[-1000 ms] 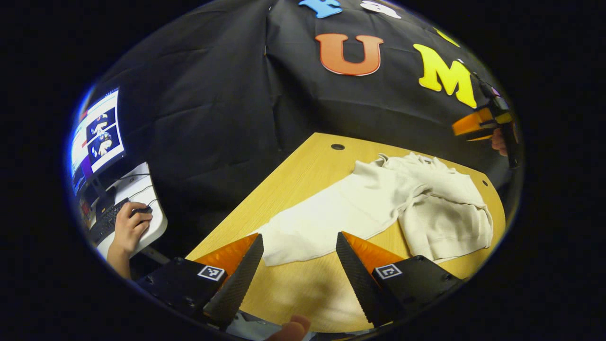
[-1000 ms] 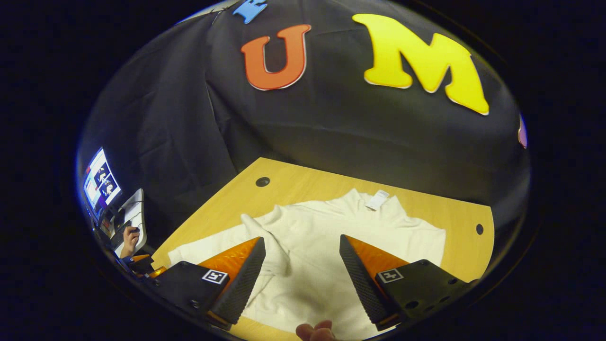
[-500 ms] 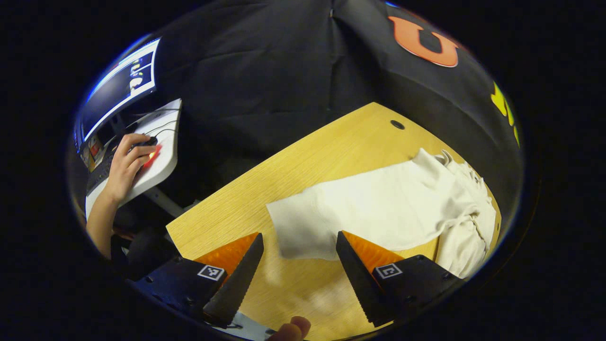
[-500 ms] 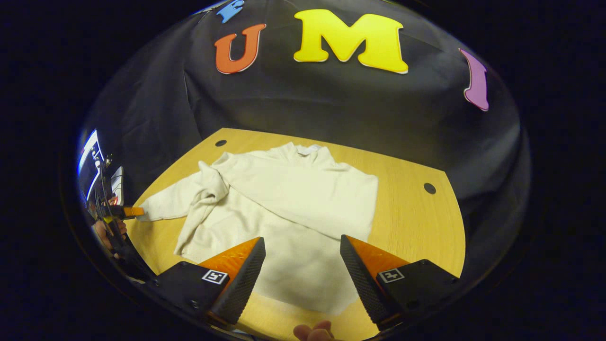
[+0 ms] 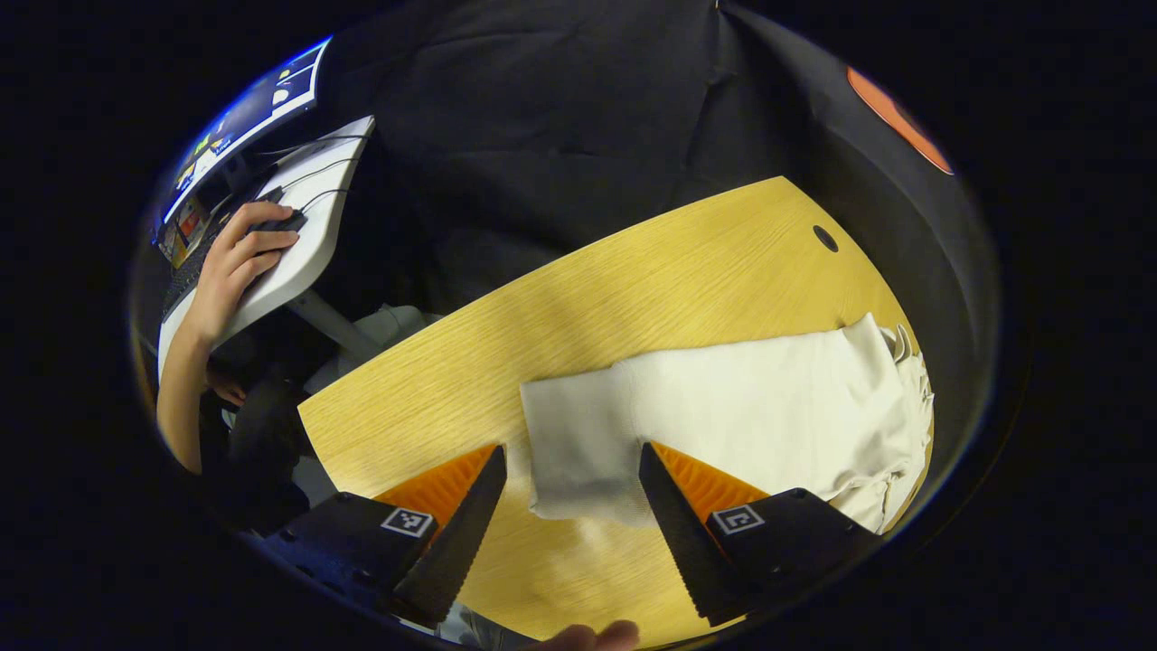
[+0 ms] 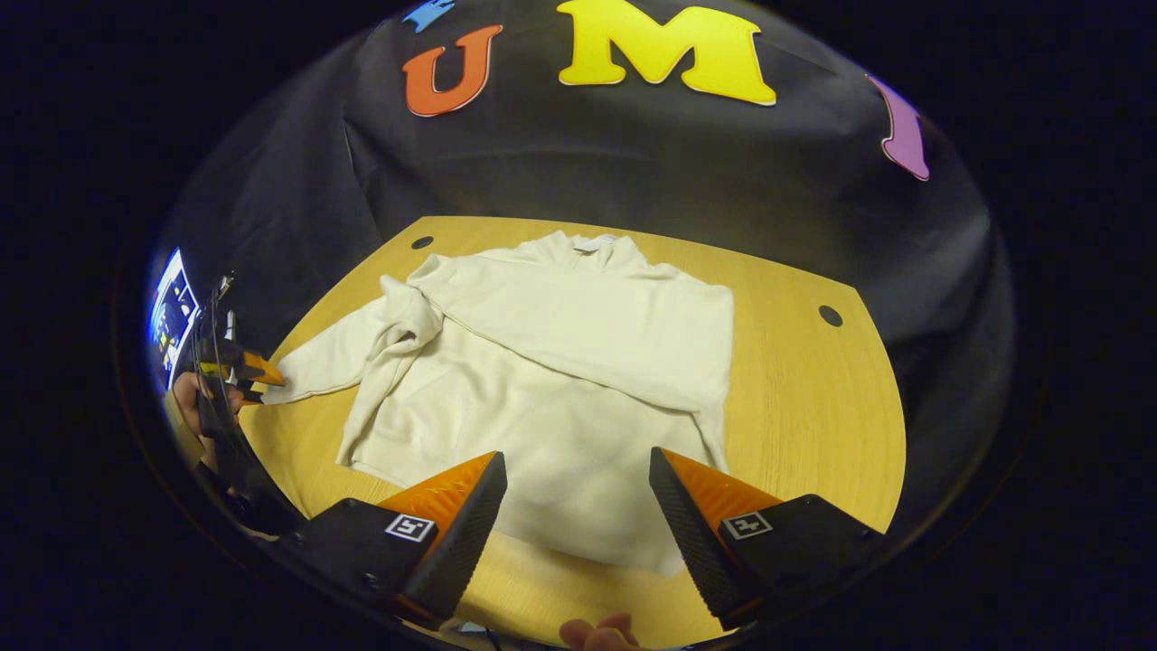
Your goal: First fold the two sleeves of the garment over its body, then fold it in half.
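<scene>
The cream garment [image 6: 551, 380] is seen spread on the table [image 6: 813, 398], collar toward the far edge; one sleeve [image 6: 624, 348] lies folded across the body, the other sleeve [image 5: 705, 420] stretches outward, long axis pointing at the left tool [image 5: 569, 506]. Its cuff [image 5: 574, 452] lies between that tool's open fingers, nothing gripped. The right tool [image 6: 578, 515] hovers open over the hem, holding nothing. The left tool is judged nearer the outstretched sleeve.

Dim booth, overhead light, fisheye edge warp
</scene>
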Tool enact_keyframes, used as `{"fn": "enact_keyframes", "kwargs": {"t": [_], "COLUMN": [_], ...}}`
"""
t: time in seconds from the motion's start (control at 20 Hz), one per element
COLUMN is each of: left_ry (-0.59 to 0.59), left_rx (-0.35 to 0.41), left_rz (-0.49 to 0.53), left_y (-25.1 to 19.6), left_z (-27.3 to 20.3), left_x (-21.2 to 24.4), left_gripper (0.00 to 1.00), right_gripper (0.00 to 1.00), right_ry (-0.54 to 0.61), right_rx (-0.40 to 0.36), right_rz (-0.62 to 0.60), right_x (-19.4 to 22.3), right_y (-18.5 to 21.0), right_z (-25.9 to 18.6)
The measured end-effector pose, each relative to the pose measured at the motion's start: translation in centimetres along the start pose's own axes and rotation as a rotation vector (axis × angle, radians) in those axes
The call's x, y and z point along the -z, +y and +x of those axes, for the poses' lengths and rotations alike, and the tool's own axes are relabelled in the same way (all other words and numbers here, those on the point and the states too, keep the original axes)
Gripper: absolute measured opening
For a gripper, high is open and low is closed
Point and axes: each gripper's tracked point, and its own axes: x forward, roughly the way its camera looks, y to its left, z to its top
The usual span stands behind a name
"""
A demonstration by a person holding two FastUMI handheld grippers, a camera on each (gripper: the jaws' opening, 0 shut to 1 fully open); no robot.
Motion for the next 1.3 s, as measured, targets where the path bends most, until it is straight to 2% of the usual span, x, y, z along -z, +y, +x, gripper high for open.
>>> {"fn": "enact_keyframes", "kwargs": {"t": [0.05,0.1,0.15,0.2,0.25,0.3,0.35,0.4,0.45,0.5,0.65,0.7,0.8,1.05,1.3], "left_ry": [0.007,0.011,0.014,0.021,0.024,0.027,0.035,0.042,0.048,0.057,0.083,0.090,0.104,0.120,0.077], "left_rx": [-0.012,-0.014,-0.010,-0.005,0.000,0.005,0.008,0.015,0.020,0.021,0.059,0.060,0.061,0.024,0.027], "left_rz": [0.012,0.019,0.022,0.020,0.016,0.011,0.014,0.020,0.016,0.011,-0.005,-0.006,0.001,0.016,0.077], "left_y": [0.1,-0.1,-0.3,-0.6,-0.7,-0.8,-0.8,-0.9,-1.0,-1.2,-2.3,-2.4,-2.4,-2.1,-3.6], "left_z": [0.0,0.1,0.1,0.1,0.2,0.1,0.3,0.1,0.2,0.2,0.3,0.3,0.2,-0.5,-3.4], "left_x": [-0.1,-0.1,-0.2,-0.2,-0.2,-0.3,-0.2,-0.2,-0.1,-0.1,0.0,-0.1,-0.1,-0.3,-2.1], "left_gripper": [0.94,0.87,0.92,0.80,0.82,0.69,0.73,0.61,0.66,0.54,0.42,0.25,0.16,0.04,0.03], "right_gripper": [0.99,0.99,0.99,0.99,0.99,0.99,0.99,0.99,0.99,0.98,0.98,0.98,0.98,0.98,0.98], "right_ry": [0.000,0.002,0.008,0.017,0.024,0.028,0.018,0.002,-0.003,0.005,0.014,0.014,0.021,0.023,0.018], "right_rx": [-0.013,-0.024,-0.035,-0.042,-0.049,-0.054,-0.032,-0.008,0.001,0.003,0.004,0.003,0.001,0.023,0.045], "right_rz": [-0.014,-0.027,-0.035,-0.042,-0.045,-0.047,-0.055,-0.059,-0.050,-0.034,0.011,0.021,0.031,0.067,0.105], "right_x": [-0.2,-0.1,0.2,0.6,0.8,1.1,1.0,0.7,0.7,1.2,1.6,1.8,2.1,2.5,3.3], "right_y": [0.8,1.6,2.2,2.7,3.2,3.5,3.2,2.6,2.3,2.2,1.4,1.0,0.4,-2.1,-4.3], "right_z": [0.0,0.1,0.1,0.1,0.1,0.0,0.0,-0.1,-0.2,-0.2,-0.1,-0.1,0.1,0.5,0.3]}}
